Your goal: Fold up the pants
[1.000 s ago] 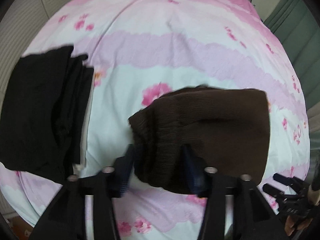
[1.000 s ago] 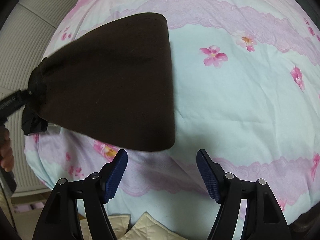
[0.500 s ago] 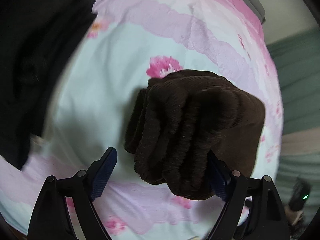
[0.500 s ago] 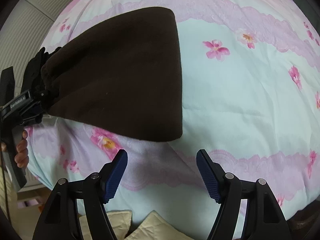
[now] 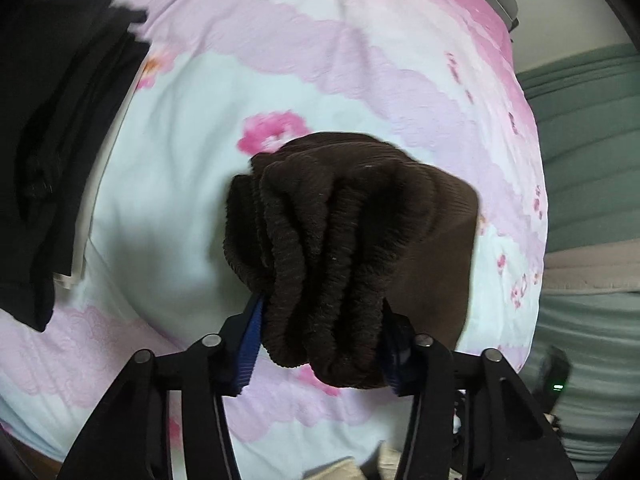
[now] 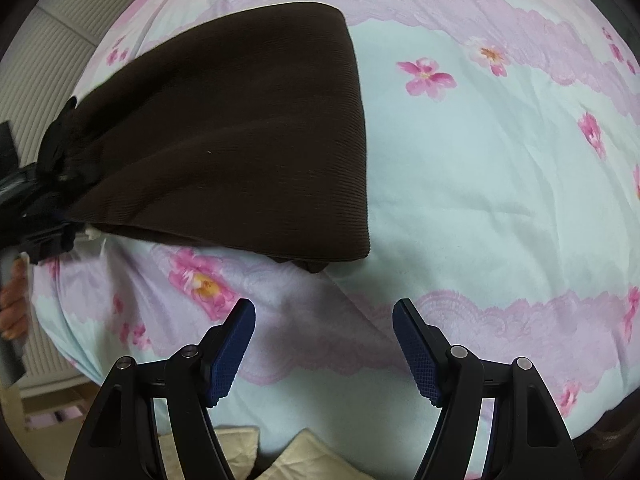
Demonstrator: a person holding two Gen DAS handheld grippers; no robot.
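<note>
The folded brown ribbed pants point(image 5: 352, 240) lie on the pink and pale-blue flowered bed cover point(image 5: 280, 60). My left gripper point(image 5: 320, 332) is shut on their bunched near end, which bulges between the blue pads. In the right wrist view the pants point(image 6: 240, 140) spread from the left gripper at the far left across to a folded edge in the middle. My right gripper point(image 6: 324, 344) is open and empty, a short way in front of the pants' near edge, above the bed cover point(image 6: 500, 200).
A pile of black clothes point(image 5: 52, 140) lies on the bed at the left. A grey-green curtain point(image 5: 588, 160) hangs at the right. Cream quilted fabric point(image 6: 280, 456) shows below the right gripper. A ribbed white wall panel point(image 6: 60, 60) stands beyond the bed's left edge.
My left gripper opened wider half a second ago and has now closed tight on the bunched end of the brown pants. My right gripper has stayed open and drifted slightly.
</note>
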